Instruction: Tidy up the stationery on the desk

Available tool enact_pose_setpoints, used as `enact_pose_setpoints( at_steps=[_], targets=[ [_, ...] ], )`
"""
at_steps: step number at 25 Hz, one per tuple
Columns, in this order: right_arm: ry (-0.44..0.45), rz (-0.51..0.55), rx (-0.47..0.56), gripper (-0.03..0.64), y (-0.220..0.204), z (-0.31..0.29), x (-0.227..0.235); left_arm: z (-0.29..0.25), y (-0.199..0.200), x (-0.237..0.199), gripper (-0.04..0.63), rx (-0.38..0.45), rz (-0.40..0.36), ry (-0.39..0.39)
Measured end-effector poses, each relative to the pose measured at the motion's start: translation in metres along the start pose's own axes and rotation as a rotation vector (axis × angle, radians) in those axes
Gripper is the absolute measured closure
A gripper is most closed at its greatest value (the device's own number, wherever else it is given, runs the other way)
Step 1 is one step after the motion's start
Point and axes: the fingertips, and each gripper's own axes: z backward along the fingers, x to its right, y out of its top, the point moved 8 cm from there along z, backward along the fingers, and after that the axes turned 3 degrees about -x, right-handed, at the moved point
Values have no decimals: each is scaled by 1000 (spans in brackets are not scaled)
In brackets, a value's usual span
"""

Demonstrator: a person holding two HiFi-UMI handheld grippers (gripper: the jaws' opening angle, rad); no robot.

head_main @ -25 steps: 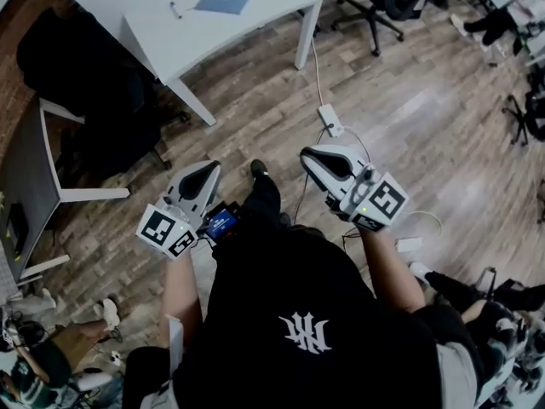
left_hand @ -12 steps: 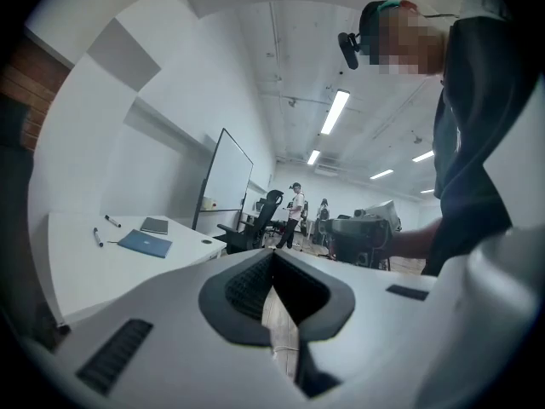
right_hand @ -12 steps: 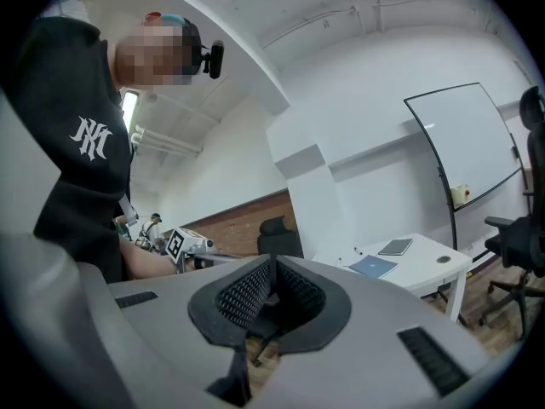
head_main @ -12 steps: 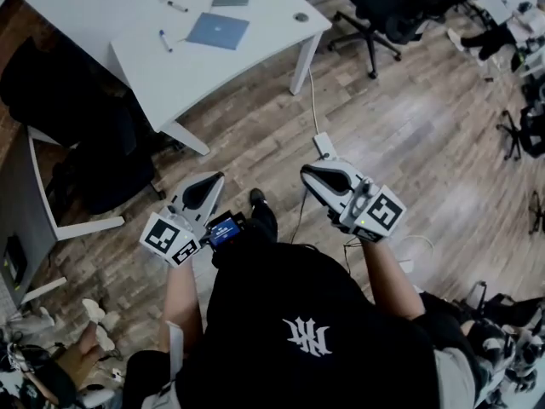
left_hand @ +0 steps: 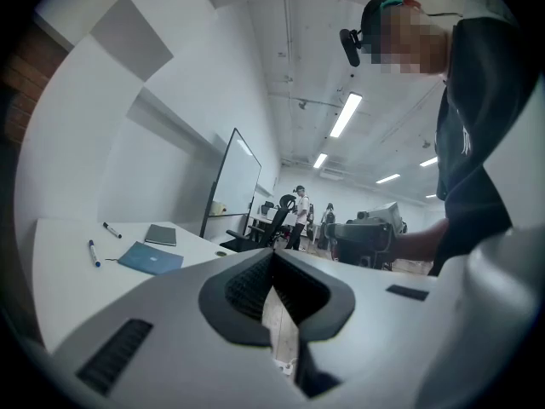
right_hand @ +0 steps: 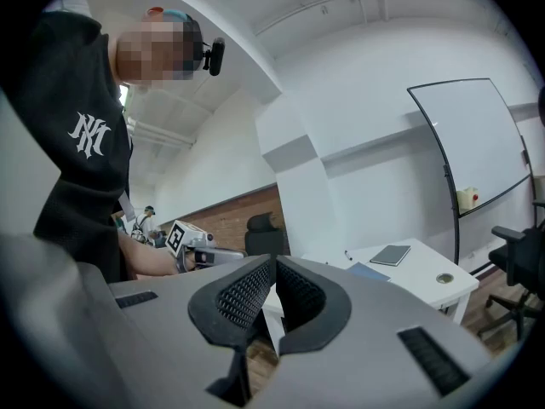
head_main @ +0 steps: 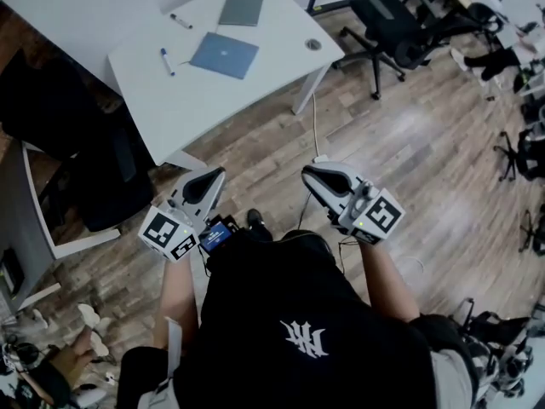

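**Q:** State the condition of both tools.

**A:** The left tool and the right tool each have the jaws pressed together with nothing between them. Both are held level in front of the person, above the wooden floor and well apart from the desk.

**Q:** Where is the stationery?

**A:** All of it is on the desk. The blue notebook lies flat near the middle, and the grey notebook lies beyond it. The blue-capped marker lies to the left of the blue notebook, and the black-capped marker lies further back. Nothing has been picked up yet.

**Q:** What faults are likely from here?

**A:** 1. A cable runs across the floor between the person and the desk leg, so a step onto it could cause a snag or a stumble.
2. If a tool arrives with its jaws together, it will push an item instead of gripping it. A pushed marker would probably roll, and the blue-capped marker lies near the desk's left edge.
3. The notebooks are thin and lie flat, so a jaw tip may slide over the cover without getting under it.
4. The office chair stands near the right corner of the desk and could obstruct the right arm.
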Motion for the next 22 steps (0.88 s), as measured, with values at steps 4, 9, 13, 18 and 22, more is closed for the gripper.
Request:
enact_pose_setpoints(
  at_steps=[4, 9, 13, 18, 22],
  targets=[
    [6, -9, -16, 575, 0, -12, 22, -12, 4, -18, 592, -7, 8, 16],
    [62, -34, 15, 574, 3, -19, 53, -34, 3, -26, 592, -18, 23, 53],
    [114, -25, -24, 574, 6, -34, 97, -59, 4, -41, 592, -24, 41, 110],
    [235, -17, -44, 574, 19, -61, 158, -92, 8, -61, 592, -27, 82, 214],
    [317, 4, -88, 574, 28, -77, 203, -119, 10, -75, 592, -18, 134, 294]
  ],
)
